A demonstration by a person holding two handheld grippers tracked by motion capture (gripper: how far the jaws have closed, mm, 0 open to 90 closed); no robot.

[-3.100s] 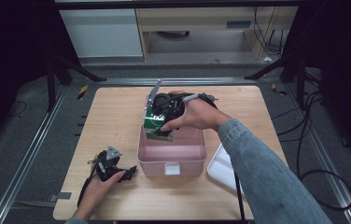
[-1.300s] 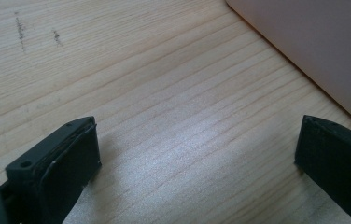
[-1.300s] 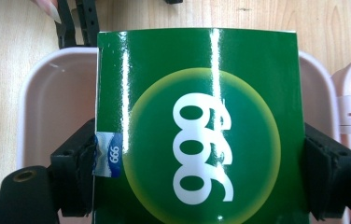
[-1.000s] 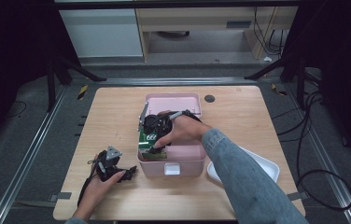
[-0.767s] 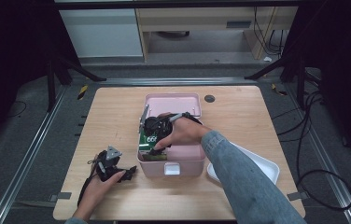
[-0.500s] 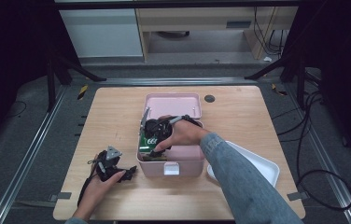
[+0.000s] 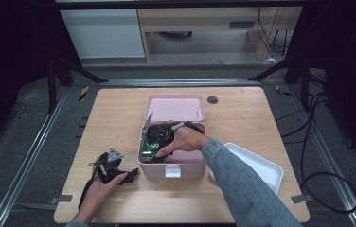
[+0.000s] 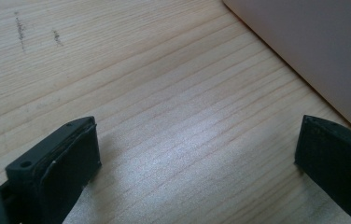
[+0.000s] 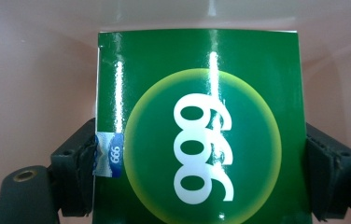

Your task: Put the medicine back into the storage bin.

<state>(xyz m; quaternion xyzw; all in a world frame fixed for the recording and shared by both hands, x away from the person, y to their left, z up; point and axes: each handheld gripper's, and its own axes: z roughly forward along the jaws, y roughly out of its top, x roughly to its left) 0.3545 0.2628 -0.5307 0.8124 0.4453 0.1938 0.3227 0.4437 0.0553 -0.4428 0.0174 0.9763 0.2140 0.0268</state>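
A pink box [image 7: 185, 164] stands in the middle of the wooden table [image 7: 242, 118] with its lid [image 7: 175, 108] tipped back. My right gripper [image 7: 153, 144] reaches down into the box's left side, shut on a green carton [image 7: 147, 148]. In the right gripper view the glossy green carton [image 9: 197, 126] bears a white "999" in a yellow-ringed circle. It sits between both jaws of the right gripper [image 9: 197, 163], with pink walls [image 9: 33, 70] around it. My left gripper [image 7: 129, 175] lies on the table just left of the box. The left gripper [image 8: 197, 158] is open over bare wood.
A white tray [image 7: 256, 165] lies on the table right of the pink box, partly under the person's sleeve [image 7: 242, 189]. The pink wall [image 8: 313, 46] is close to the left gripper's right jaw. A dark round hole [image 7: 212, 100] marks the far tabletop.
The right hand has carried the green carton from above the box's far rim down into the left side of the pink box, sinking a little lower. The left gripper has stayed put.
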